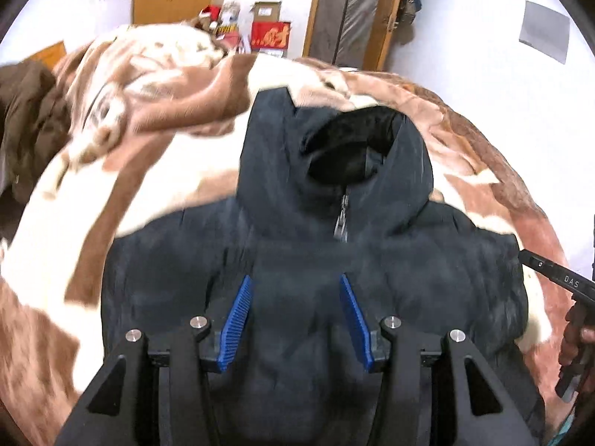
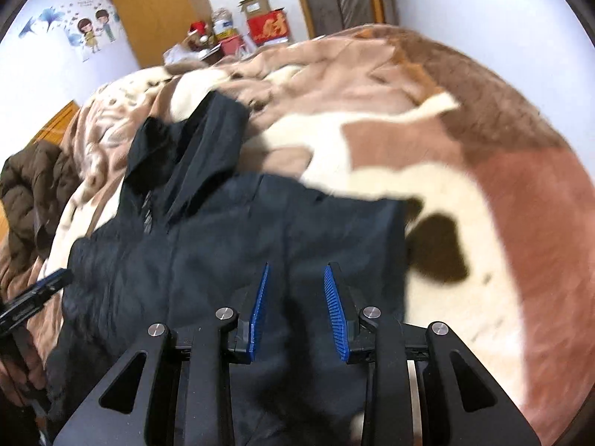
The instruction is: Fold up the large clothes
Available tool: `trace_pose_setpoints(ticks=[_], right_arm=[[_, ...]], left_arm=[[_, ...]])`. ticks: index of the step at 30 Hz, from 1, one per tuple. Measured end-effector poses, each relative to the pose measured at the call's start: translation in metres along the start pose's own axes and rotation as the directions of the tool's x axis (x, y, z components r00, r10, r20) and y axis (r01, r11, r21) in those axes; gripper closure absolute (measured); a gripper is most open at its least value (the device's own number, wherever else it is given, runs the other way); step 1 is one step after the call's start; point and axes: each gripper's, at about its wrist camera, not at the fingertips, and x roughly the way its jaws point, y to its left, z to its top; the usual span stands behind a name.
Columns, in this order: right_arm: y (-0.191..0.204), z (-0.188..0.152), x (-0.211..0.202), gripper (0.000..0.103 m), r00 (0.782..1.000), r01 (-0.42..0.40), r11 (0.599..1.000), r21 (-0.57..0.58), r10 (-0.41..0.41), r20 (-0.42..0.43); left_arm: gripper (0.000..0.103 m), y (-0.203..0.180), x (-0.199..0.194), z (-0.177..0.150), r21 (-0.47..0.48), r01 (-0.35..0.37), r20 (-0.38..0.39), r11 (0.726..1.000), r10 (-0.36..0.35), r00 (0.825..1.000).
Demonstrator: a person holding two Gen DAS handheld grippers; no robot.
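Note:
A dark navy hooded jacket [image 1: 297, 252] lies front up on the bed, zipped, with its hood [image 1: 334, 148] pointing away. My left gripper [image 1: 295, 282] is open and empty, hovering over the jacket's chest. My right gripper [image 2: 295, 271] is open and empty above the jacket's [image 2: 223, 252] right side. The right gripper's body also shows at the right edge of the left wrist view [image 1: 557, 278]. The left gripper shows at the left edge of the right wrist view [image 2: 37, 290].
A brown and white plush blanket [image 1: 130, 171] covers the bed [image 2: 446, 171]. A brown puffy coat [image 1: 26, 122] lies at the left [image 2: 29, 186]. Boxes [image 1: 269, 33] and a doorway [image 1: 353, 11] stand beyond the bed.

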Motion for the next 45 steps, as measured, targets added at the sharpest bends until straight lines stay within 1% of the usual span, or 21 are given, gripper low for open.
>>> trace_pose_setpoints(ticks=[2, 4, 5, 6, 8, 10, 13, 15, 16, 19, 21, 23, 24, 25, 27, 29, 32, 34, 37, 40, 45], right_arm=[[-0.005, 0.010, 0.014, 0.072, 0.999, 0.026, 1.000, -0.001, -0.026, -0.020], [-0.012, 0.011, 0.039, 0.072, 0.996, 0.048, 0.999, 0.003, -0.048, -0.080], [-0.014, 0.009, 0.048, 0.072, 0.994, 0.054, 0.999, -0.002, -0.054, -0.097], [-0.015, 0.006, 0.058, 0.072, 0.992, 0.056, 0.998, -0.013, -0.057, -0.111], [-0.016, -0.001, 0.068, 0.072, 0.991, 0.055, 0.998, -0.024, -0.058, -0.121], [-0.011, -0.007, 0.073, 0.072, 0.990, 0.072, 0.996, -0.043, -0.077, -0.116], [-0.004, -0.010, 0.072, 0.072, 0.987, 0.106, 0.991, -0.080, -0.115, -0.115], [-0.001, -0.005, 0.060, 0.072, 0.985, 0.123, 0.989, -0.083, -0.132, -0.110], [0.003, -0.003, 0.044, 0.072, 0.989, 0.114, 0.990, -0.081, -0.121, -0.087], [0.018, -0.009, 0.002, 0.072, 0.999, 0.034, 0.997, -0.074, -0.035, -0.011], [0.032, -0.020, -0.014, 0.072, 1.000, -0.005, 0.995, -0.099, 0.005, -0.001], [0.046, -0.034, -0.012, 0.072, 0.999, -0.045, 0.992, -0.118, 0.042, -0.028], [0.053, -0.042, -0.003, 0.072, 0.997, -0.048, 0.990, -0.133, 0.040, -0.066], [0.059, -0.050, 0.011, 0.072, 0.994, -0.034, 0.988, -0.150, 0.018, -0.105], [0.064, -0.059, 0.030, 0.072, 0.990, -0.017, 0.985, -0.170, -0.008, -0.143], [0.063, -0.058, 0.034, 0.072, 0.990, -0.008, 0.987, -0.163, -0.015, -0.141], [0.063, -0.055, 0.027, 0.072, 0.989, 0.002, 0.990, -0.141, -0.023, -0.146], [0.065, -0.056, 0.010, 0.072, 0.992, 0.008, 0.992, -0.129, -0.025, -0.127], [0.071, -0.064, -0.029, 0.072, 0.997, 0.004, 0.995, -0.104, -0.011, -0.070], [0.081, -0.074, -0.061, 0.069, 1.000, -0.005, 0.996, -0.092, 0.003, -0.019], [0.104, -0.095, -0.112, 0.067, 0.998, 0.004, 0.997, -0.080, 0.001, 0.064]], left_arm=[[0.052, -0.003, 0.025, 0.009, 0.009, -0.012, -0.025, 1.000, 0.013, 1.000], [0.052, 0.002, 0.056, 0.006, 0.006, -0.042, -0.102, 0.999, 0.043, 0.994], [0.051, 0.006, 0.071, -0.002, 0.000, -0.042, -0.130, 0.999, 0.041, 0.991], [0.051, 0.007, 0.078, -0.008, 0.002, -0.038, -0.135, 0.999, 0.038, 0.990], [0.051, 0.007, 0.084, -0.023, 0.028, -0.034, -0.108, 0.999, 0.037, 0.993], [0.051, 0.006, 0.085, -0.032, 0.039, -0.037, -0.087, 0.999, 0.040, 0.995], [0.051, 0.009, 0.085, -0.031, 0.029, -0.031, -0.097, 0.999, 0.034, 0.995], [0.052, 0.009, 0.074, -0.023, 0.031, -0.035, -0.106, 0.999, 0.038, 0.994], [0.052, 0.012, 0.064, -0.020, 0.022, -0.035, -0.098, 0.999, 0.037, 0.994], [0.053, 0.019, 0.024, -0.020, 0.012, 0.013, -0.029, 1.000, -0.013, 1.000], [0.053, 0.020, 0.006, -0.029, 0.031, 0.031, 0.002, 0.999, -0.031, 1.000], [0.053, 0.019, 0.010, -0.042, 0.052, 0.029, -0.029, 0.998, -0.027, 0.999], [0.052, 0.019, 0.019, -0.048, 0.060, 0.016, -0.060, 0.998, -0.012, 0.998], [0.052, 0.018, 0.029, -0.054, 0.062, 0.010, -0.091, 0.998, -0.005, 0.996], [0.050, 0.017, 0.040, -0.061, 0.052, 0.009, -0.108, 0.999, -0.003, 0.994], [0.050, 0.017, 0.041, -0.059, 0.047, 0.004, -0.111, 0.999, 0.001, 0.994], [0.050, 0.016, 0.036, -0.056, 0.048, -0.007, -0.127, 0.999, 0.013, 0.992], [0.050, 0.018, 0.025, -0.053, 0.032, -0.009, -0.134, 0.999, 0.014, 0.991], [0.051, 0.020, 0.000, -0.058, 0.021, -0.017, -0.134, 1.000, 0.020, 0.991], [0.051, 0.021, -0.034, -0.067, -0.001, -0.002, -0.121, 1.000, 0.001, 0.993], [0.051, 0.015, -0.096, -0.089, 0.003, 0.018, -0.080, 1.000, -0.018, 0.997]])
